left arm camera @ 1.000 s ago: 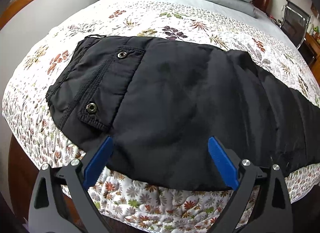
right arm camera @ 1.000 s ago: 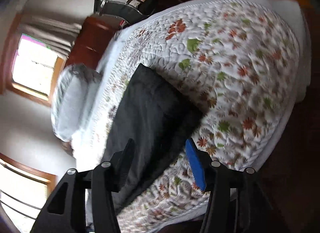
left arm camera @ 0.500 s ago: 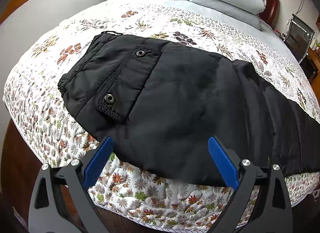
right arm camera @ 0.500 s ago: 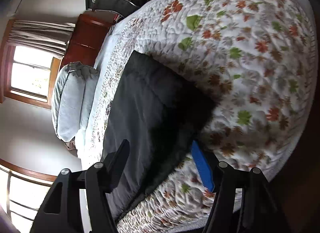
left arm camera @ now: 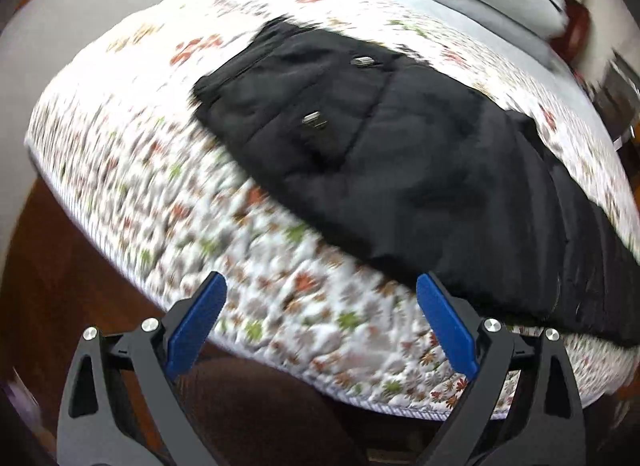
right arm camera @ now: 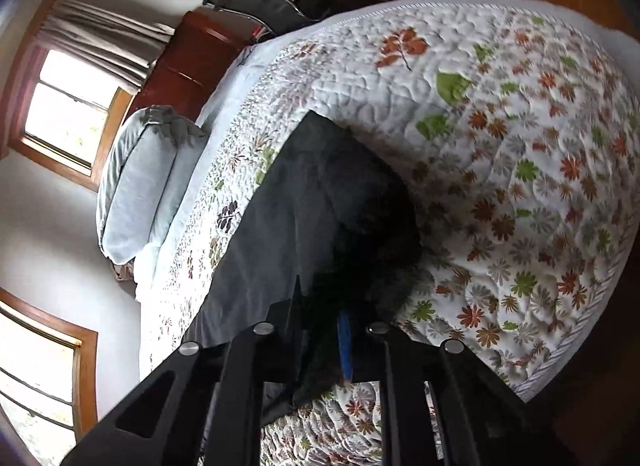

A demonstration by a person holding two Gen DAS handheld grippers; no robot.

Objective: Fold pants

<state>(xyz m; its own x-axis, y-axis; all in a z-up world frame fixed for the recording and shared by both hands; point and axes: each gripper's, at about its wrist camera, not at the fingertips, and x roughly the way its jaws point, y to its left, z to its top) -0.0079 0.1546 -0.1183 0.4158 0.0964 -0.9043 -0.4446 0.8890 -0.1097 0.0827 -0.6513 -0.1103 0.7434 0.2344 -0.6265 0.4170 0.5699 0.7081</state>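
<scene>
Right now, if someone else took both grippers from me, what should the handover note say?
Right gripper: its jaws have just been closing and are now shut on the leg end of the black pants, near the bed's edge.
Left gripper: open and empty, over the floral quilt in front of the waistband end, touching nothing.
Pants lie lengthwise along the quilt, pocket snaps up.
Done: legs appear stacked together; leg end gripped.
Left: probably grip the waistband side with the left, then bring the leg end over to the waistband.

Home bedroom, bed w/ floral quilt (right arm camera: 500, 113), grey pillows (right arm camera: 136, 181), curtained window (right arm camera: 72, 109)
</scene>
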